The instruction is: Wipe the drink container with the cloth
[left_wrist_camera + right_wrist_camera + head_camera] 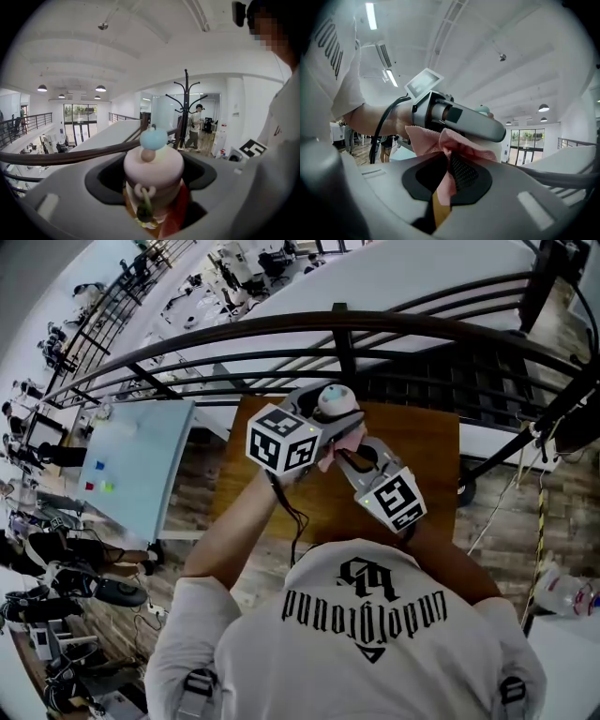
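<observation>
Brown wooden table, approx square top, plain wood showing at L & R edges, mid part hidden behind person's arms, stands on wood-plank floor, far edge by dark railing.

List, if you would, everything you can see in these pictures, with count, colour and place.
drink container: one, pink lid with blue knob, in the left gripper
cloth: one, pink, in the right gripper
table: one, brown wood, below both grippers
railing: one, dark, behind the table
panel: one, pale blue, left of the table
coat stand: one, black, background of the left gripper view
left gripper: one, grey, shut on the drink container
right gripper: one, grey, shut on the cloth
</observation>
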Motion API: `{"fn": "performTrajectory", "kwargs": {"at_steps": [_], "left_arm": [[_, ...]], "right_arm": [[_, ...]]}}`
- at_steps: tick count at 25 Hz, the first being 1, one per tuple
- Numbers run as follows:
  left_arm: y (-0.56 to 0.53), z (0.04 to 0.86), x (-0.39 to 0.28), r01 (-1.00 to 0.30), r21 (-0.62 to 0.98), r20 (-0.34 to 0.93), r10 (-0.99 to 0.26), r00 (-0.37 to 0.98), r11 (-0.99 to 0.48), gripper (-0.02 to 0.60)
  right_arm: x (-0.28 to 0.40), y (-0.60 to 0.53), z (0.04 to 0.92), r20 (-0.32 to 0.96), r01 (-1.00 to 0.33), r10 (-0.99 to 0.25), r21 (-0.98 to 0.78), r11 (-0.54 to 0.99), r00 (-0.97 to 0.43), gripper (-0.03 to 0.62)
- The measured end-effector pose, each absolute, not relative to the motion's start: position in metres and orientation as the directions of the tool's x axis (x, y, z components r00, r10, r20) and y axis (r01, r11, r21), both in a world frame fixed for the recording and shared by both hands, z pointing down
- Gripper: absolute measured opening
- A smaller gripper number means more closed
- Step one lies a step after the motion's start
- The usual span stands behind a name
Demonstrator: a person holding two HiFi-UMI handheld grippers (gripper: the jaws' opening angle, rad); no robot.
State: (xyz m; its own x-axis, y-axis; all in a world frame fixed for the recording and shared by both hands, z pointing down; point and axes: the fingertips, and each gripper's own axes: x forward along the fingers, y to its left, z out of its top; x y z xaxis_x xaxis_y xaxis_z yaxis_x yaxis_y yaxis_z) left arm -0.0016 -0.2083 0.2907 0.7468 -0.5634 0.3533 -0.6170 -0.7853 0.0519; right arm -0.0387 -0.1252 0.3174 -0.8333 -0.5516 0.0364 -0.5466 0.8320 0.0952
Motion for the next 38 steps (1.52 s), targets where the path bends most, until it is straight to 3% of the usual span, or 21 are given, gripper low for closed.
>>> {"fn": "performTrajectory", "kwargs": {"at_steps": [11, 22, 33, 38], "left_arm": [[-0.209, 0.291, -0.018, -0.631, 0.051, 0.35, -0.578, 0.737, -0.774, 0.388], [-0.203, 0.287, -0.021, -0.59, 0.037, 0.34, -0.545, 0.766, -0.807, 0.388], [-0.196, 0.283, -0.025, -0.535, 0.035, 0.326, -0.496, 0.804, -0.844, 0.388], [-0.183, 0.291, -0.023, -0.483, 0.039, 0.317, -0.448, 0.836, -0.875, 0.388]], "right_arm": [[-0.028, -0.128, 0.42, 0.212, -0.561, -0.55, 0.011, 0.828, -0.808, 0.026], [-0.01, -0.138, 0.302, -0.039, -0.577, -0.576, 0.12, 0.808, -0.816, 0.026], [0.002, -0.148, 0.399, 0.124, -0.568, -0.566, 0.015, 0.823, -0.815, 0.026], [0.0, -0.142, 0.359, 0.034, -0.506, -0.51, 0.078, 0.859, -0.86, 0.026]]}}
